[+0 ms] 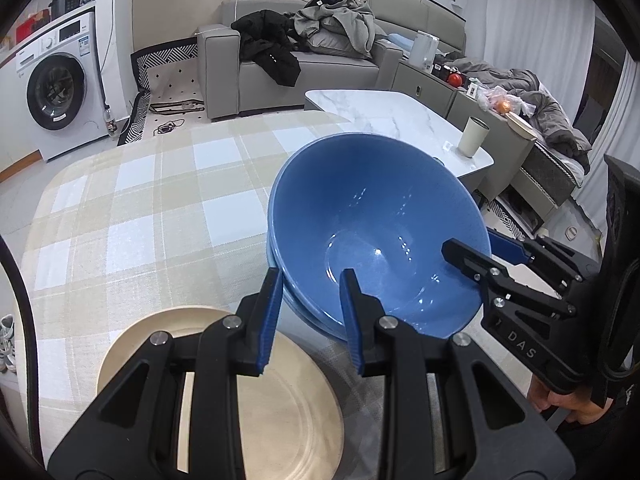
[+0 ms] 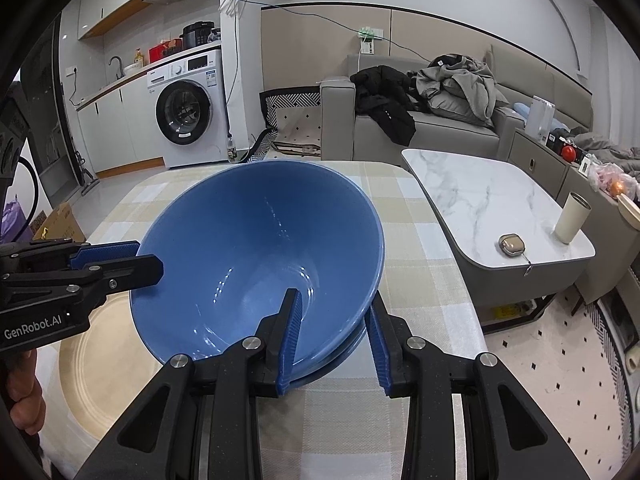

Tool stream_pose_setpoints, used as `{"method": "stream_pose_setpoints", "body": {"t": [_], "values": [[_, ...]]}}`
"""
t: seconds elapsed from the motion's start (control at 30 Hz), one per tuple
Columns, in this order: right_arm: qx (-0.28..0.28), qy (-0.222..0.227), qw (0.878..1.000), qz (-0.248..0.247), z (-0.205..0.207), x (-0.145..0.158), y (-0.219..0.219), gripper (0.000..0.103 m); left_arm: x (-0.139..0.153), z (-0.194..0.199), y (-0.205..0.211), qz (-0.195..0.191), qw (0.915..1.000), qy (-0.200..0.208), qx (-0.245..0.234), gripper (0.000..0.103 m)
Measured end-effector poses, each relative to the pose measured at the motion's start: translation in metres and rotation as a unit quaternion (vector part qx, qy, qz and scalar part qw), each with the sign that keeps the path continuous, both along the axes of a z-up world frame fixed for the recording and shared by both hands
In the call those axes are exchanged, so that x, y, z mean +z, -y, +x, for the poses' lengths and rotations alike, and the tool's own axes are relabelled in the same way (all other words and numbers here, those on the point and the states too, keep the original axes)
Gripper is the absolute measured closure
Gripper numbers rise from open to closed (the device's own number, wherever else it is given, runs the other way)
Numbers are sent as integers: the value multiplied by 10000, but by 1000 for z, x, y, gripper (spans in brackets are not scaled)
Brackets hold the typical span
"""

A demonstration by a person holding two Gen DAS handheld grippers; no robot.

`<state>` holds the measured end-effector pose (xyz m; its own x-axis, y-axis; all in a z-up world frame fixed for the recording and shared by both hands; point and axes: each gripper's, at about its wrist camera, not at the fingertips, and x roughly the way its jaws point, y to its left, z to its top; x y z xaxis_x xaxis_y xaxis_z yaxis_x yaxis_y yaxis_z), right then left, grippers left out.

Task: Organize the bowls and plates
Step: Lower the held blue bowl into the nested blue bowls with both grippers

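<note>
Two blue bowls (image 1: 376, 232), one nested inside the other, are held tilted over a table covered by a checked cloth (image 1: 152, 208). In the left wrist view the bowls fill the middle and reach toward 2 o'clock. The left gripper (image 1: 310, 304) is clenched on the rim at 6 o'clock: one blue pad is pressed on the outside wall and the other pad is placed inside the upper bowl. The right gripper (image 2: 334, 340) is seen in its own view at 6 o'clock, with the rim of both bowls between its fingers; the inner finger lies against the inside wall, but whether the outer finger touches the lower bowl cannot be told. In the left view it enters from 3 o'clock. A beige plate (image 1: 276, 412) lies flat on the cloth at 7 o'clock, just beside the bowls and partly under the left gripper. A marble side table (image 2: 488, 200) with a cream cup (image 2: 572, 218) is seen at 3 o'clock in the right view.
</note>
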<state>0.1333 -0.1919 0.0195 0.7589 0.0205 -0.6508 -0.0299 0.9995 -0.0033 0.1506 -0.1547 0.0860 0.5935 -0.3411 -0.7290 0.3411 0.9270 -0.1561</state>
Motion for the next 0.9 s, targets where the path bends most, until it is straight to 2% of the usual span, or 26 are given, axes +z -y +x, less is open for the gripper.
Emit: {"method": "stream_pose_setpoints", "body": {"t": [0.67,0.9], "values": [[53,-65,10000,9,4,-8,-1,64,-13,8,0,48,9999,-90,1,78],[123,-70,9999,71,3,-12,-4,51,-20,9,-2,-72,9999,-109,-84,78]]}}
